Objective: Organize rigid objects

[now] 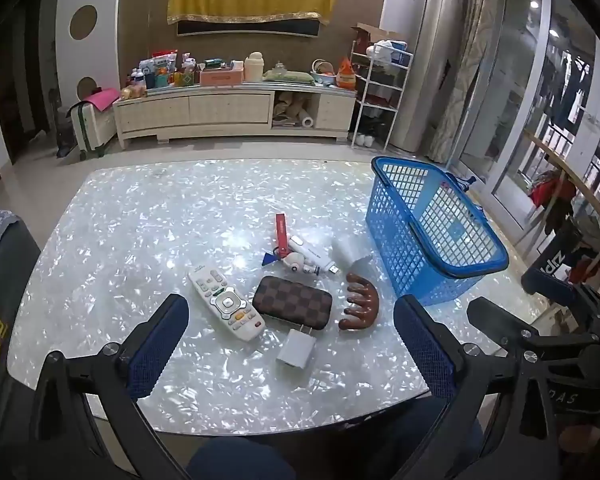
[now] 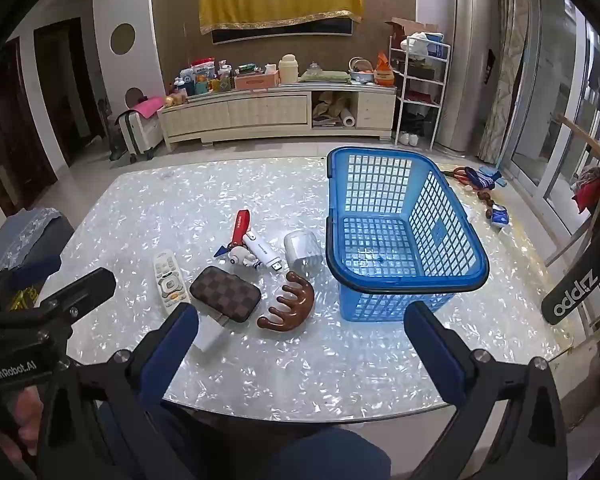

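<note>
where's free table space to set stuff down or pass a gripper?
Free: the table left of the remote, its far strip behind the red keychain, and the near edge before the charger. Crowded: the cluster from remote to wooden comb, hard against the blue basket. Basket holds nothing.

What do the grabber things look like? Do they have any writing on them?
Each gripper is a black frame with silver screws and two long fingers padded in dark blue, bumpy-looking material. The left gripper appears in the right wrist view with white "GenRobot.AI" lettering on its body. The right gripper looks the same build. Dark blue trousers show below the table edge.
</note>
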Action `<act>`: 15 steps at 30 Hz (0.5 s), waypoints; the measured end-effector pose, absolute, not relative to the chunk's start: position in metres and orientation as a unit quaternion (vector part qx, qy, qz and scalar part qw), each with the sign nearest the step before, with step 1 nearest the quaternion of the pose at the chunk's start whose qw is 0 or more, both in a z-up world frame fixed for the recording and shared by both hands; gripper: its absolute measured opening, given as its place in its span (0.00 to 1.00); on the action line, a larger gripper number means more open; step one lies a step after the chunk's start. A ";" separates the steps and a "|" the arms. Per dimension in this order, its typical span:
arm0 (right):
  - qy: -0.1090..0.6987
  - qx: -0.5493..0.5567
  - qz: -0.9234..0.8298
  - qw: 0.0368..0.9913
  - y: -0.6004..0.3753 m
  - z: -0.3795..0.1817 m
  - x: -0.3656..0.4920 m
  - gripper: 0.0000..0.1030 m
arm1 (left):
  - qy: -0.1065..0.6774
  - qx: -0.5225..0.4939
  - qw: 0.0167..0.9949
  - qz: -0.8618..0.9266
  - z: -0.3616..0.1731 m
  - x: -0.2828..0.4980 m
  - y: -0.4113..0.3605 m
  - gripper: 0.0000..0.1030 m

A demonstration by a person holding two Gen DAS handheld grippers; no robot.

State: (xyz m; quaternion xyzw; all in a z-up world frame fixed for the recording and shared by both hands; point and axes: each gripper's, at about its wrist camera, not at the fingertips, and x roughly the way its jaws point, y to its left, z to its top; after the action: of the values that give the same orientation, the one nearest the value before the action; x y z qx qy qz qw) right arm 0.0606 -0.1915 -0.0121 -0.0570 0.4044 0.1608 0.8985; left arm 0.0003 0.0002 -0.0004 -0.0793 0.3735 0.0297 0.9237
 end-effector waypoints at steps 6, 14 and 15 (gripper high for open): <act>0.400 -0.052 0.163 0.900 -0.194 -0.008 0.063 1.00 | 0.369 -0.077 0.925 0.034 0.000 0.000 0.000 1.00; 0.408 -0.048 0.162 0.897 -0.192 -0.014 0.063 1.00 | 0.373 -0.072 0.924 0.036 0.005 0.000 0.003 1.00; 0.409 -0.047 0.162 0.897 -0.192 -0.014 0.064 1.00 | 0.373 -0.072 0.924 0.037 0.005 0.000 0.004 1.00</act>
State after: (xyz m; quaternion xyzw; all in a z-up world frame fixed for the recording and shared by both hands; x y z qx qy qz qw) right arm 0.0636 -0.1921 -0.0137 -0.0466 0.4088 0.1623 0.8969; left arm 0.0004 0.0036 0.0054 -0.0722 0.3734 0.0368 0.9241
